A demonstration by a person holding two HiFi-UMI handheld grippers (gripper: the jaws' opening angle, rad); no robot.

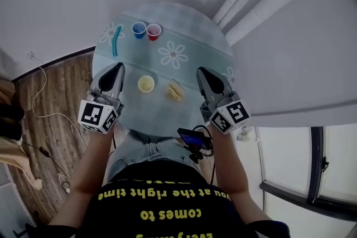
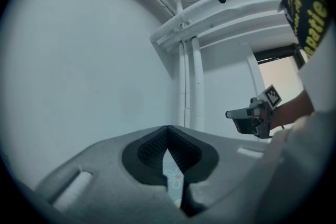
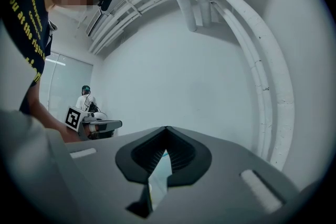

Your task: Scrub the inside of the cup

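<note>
The left tool [image 1: 116,69] and right tool [image 1: 202,73] hover over the desk [image 1: 195,36], both closed on nothing; the yellow cup [image 1: 145,84] stands between them, upright; it looks light, thin-walled, easy to tip or crush; best pinched gently at the rim, across one wall.

Head view: above, looking steeply down at the counter [image 1: 192,30].
Left gripper view: level, facing the wall [image 2: 79,60]; right hand-held gripper [image 2: 231,114] at 3 o'clock.
Right gripper view: level, same wall; left hand-held gripper [image 3: 116,124] at 9 o'clock.
Shared: pipes [image 2: 187,81].
</note>
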